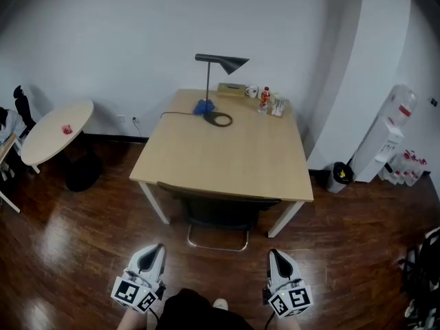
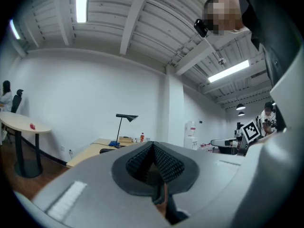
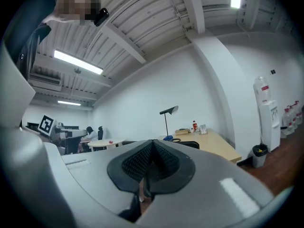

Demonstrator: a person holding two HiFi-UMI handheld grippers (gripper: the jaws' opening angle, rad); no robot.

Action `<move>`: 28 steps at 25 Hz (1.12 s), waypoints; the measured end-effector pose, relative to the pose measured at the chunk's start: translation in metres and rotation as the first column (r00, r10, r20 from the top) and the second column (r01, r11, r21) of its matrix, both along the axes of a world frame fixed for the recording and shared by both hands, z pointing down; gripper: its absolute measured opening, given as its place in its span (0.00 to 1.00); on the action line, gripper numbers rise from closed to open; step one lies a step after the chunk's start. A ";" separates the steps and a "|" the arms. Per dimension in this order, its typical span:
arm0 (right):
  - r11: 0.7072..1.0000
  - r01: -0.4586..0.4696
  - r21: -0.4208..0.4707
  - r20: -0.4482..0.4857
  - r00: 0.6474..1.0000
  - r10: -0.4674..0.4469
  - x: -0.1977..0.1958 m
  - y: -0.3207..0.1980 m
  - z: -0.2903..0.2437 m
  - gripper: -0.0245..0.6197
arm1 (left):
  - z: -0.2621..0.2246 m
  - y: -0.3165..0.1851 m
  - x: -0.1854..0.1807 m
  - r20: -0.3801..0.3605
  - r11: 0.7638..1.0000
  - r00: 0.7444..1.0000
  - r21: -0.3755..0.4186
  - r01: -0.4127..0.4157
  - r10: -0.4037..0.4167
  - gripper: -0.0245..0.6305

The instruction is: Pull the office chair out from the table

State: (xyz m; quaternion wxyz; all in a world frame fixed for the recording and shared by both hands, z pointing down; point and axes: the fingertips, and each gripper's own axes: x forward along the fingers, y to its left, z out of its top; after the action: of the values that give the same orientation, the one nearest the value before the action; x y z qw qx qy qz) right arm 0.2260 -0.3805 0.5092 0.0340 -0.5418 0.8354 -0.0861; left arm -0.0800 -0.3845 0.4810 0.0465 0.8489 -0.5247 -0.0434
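A black office chair (image 1: 218,213) is tucked under the near edge of a light wooden table (image 1: 227,153); only its backrest top and chrome sled base show. My left gripper (image 1: 152,255) and right gripper (image 1: 277,258) are held low at the bottom of the head view, well short of the chair, one to each side of it. Both are shut with nothing between the jaws. The left gripper view shows its ribbed pads (image 2: 164,163) pressed together, the table (image 2: 90,152) far off. The right gripper view shows shut pads (image 3: 159,161) and the chair's backrest (image 3: 191,145) by the table.
On the table stand a black desk lamp (image 1: 214,81), a bottle (image 1: 265,99) and small items at the far edge. A round white table (image 1: 58,130) is at left, a water dispenser (image 1: 388,139) and a bin (image 1: 339,174) at right. Dark wooden floor lies between me and the chair.
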 end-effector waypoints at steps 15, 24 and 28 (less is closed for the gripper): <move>0.999 0.046 0.016 -0.054 0.998 -0.045 -0.030 -0.113 -0.013 0.07 | -0.003 -0.125 -0.017 0.058 0.997 0.997 0.055 -0.056 0.053 0.04; 0.997 0.068 0.026 -0.104 0.992 -0.065 -0.043 -0.159 -0.020 0.07 | 0.003 -0.176 -0.004 0.083 0.989 0.986 0.040 -0.145 0.142 0.04; 0.992 0.126 0.009 -0.179 0.976 -0.123 -0.056 -0.169 -0.012 0.16 | 0.003 -0.192 0.004 0.144 0.978 0.971 0.050 -0.201 0.192 0.04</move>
State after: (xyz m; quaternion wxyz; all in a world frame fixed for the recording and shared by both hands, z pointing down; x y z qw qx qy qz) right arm 0.1699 -0.5496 0.4969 -0.0407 -0.4936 0.8682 -0.0308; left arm -0.0758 -0.5765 0.4842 -0.0133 0.8988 -0.4382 0.0035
